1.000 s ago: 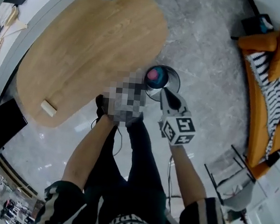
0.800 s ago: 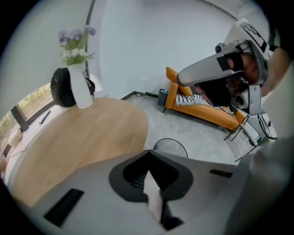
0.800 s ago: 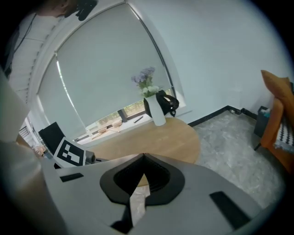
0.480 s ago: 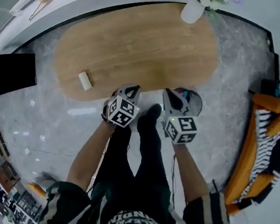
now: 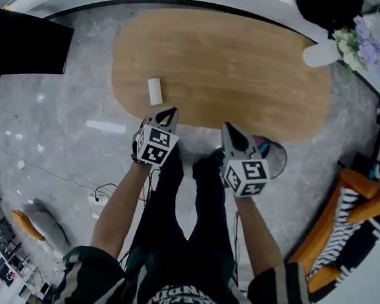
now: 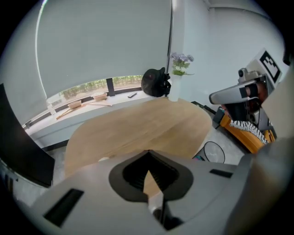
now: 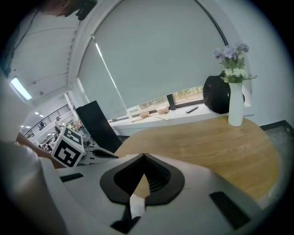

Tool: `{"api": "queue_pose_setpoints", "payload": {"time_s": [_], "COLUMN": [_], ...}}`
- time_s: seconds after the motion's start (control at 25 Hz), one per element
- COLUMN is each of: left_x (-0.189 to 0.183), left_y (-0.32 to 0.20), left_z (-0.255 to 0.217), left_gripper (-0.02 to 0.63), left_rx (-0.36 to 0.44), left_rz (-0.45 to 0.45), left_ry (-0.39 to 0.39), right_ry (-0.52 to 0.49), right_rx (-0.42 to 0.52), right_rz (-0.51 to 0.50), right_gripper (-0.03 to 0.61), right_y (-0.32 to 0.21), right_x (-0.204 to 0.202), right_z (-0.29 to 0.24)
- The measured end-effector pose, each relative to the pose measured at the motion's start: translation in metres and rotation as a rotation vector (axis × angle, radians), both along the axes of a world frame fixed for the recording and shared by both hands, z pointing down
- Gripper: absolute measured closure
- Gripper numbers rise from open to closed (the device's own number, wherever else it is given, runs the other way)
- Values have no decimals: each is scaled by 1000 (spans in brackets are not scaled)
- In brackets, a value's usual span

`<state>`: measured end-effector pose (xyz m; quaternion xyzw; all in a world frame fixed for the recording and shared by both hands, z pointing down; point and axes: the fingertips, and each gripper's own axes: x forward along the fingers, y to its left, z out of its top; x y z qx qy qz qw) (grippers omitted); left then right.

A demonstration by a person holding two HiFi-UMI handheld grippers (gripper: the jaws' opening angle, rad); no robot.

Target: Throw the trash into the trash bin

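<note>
- Grey stone floor (image 5: 71,144) surrounds an oval wooden table (image 5: 230,65), seen from steeply above.
- A round trash bin (image 5: 276,159) stands on the floor just beside the table's near edge, partly hidden behind the right gripper (image 5: 229,129). Something pink and teal shows inside it.
- A white vase (image 5: 319,55) at the table's far right end holds pale purple flowers (image 5: 362,40).
- A small pale piece of trash (image 5: 155,91) lies on the table near its left end, well apart from the bin.
- The left gripper (image 5: 169,113) hangs at the table's near edge, just short of the trash. Its jaws are pressed together with nothing between them.
- The right gripper's jaws also meet at the tips and pinch nothing.
</note>
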<state>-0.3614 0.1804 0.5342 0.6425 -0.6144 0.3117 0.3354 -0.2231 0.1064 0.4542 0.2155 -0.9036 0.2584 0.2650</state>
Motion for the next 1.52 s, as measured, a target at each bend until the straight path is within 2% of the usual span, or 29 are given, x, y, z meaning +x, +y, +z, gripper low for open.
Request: {"api": "queue_pose_setpoints", "payload": {"time_s": [0.12,0.28,0.48,0.56,0.68,0.92,1.2,1.36,1.52], "left_x": [-26,-42,-61,-68,-72,-89,-91,-91,-85], "left_y": [16,31,35,35,36,42,43,42,37], "left_z": [2,6,13,21,43,85,128,139,136], "left_gripper": [614,607,475,425,408,408,408,422,445], "left_rx": [0,12,53,47,1,-119,-218,-235,-214], "left_rz": [-35,-91,-154,-194,-251,-329,-358,-359,-289], "left_ry": [-51,-61,-75,-51,28,93,140,143,136], "right_ry": [9,28,40,47,58,84,115,140,154], "right_rx": [2,-2,-9,-13,-19,-43,-53,-59,-59], "right_rz": [-38,-73,-87,-87,-86,-79,-54,-24,3], "right_gripper": [578,578,578,578,578,578,578,578,578], "right_y": [10,22,30,31,30,31,30,34,39], "right_x": [-17,-31,-44,-47,-49,-51,-43,-34,-31], "right_z": [3,7,13,16,21,32,42,50,52]}}
